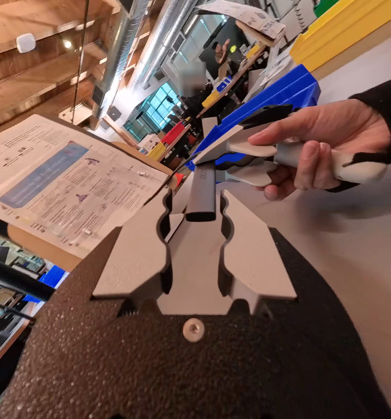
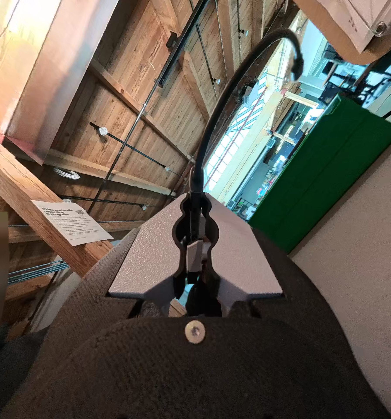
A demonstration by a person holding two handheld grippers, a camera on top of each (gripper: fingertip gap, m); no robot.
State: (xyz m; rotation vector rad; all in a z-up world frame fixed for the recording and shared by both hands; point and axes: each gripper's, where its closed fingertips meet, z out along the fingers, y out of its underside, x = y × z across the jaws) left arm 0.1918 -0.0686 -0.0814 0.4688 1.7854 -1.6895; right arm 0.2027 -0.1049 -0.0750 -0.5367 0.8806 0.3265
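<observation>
Grey adapter block [image 1: 202,199] between spread left jaws, right jaws clamping it, black cable [image 2: 214,118] arcing free.

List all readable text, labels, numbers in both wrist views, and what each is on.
Not transcribing writing; carriers only.
printed sheet on cardboard: small, blurred.
dark grey bar in right gripper: small print, foreshortened.
paper notice on wooden beam: heading legible, rest blurred.
tan sheet, top right: faint marks.
</observation>
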